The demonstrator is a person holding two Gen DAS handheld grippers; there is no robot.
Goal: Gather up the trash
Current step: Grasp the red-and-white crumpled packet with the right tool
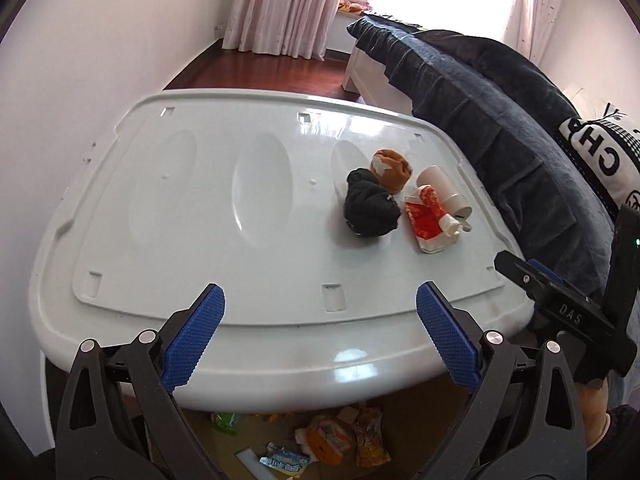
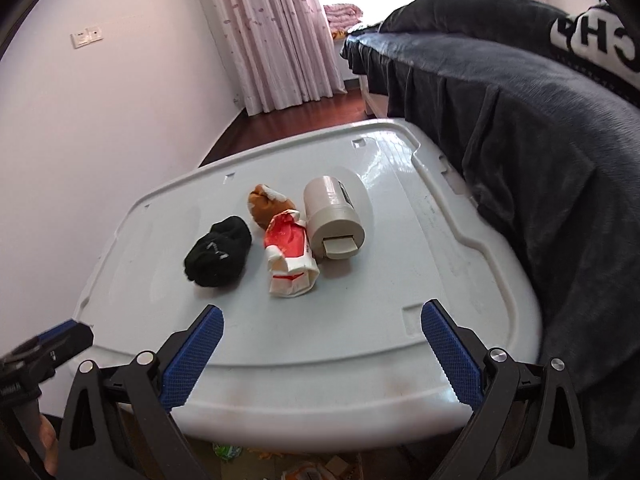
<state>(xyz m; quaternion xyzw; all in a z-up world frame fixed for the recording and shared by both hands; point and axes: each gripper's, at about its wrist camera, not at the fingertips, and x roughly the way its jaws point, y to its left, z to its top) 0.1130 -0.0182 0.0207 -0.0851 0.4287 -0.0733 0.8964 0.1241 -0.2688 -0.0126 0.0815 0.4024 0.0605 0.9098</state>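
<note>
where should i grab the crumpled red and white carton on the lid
Grip the crumpled carton across its flattened middle, coming from above at the near end. It lies flat, with the white canister close on its right and the black cloth on its left.

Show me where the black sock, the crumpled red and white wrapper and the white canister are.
black sock (image 2: 218,252), right wrist view, middle of the bundle.
red and white wrapper (image 2: 290,254), right wrist view, its red printed face.
white canister (image 2: 332,216), right wrist view, the side wall as it lies tipped over.
</note>
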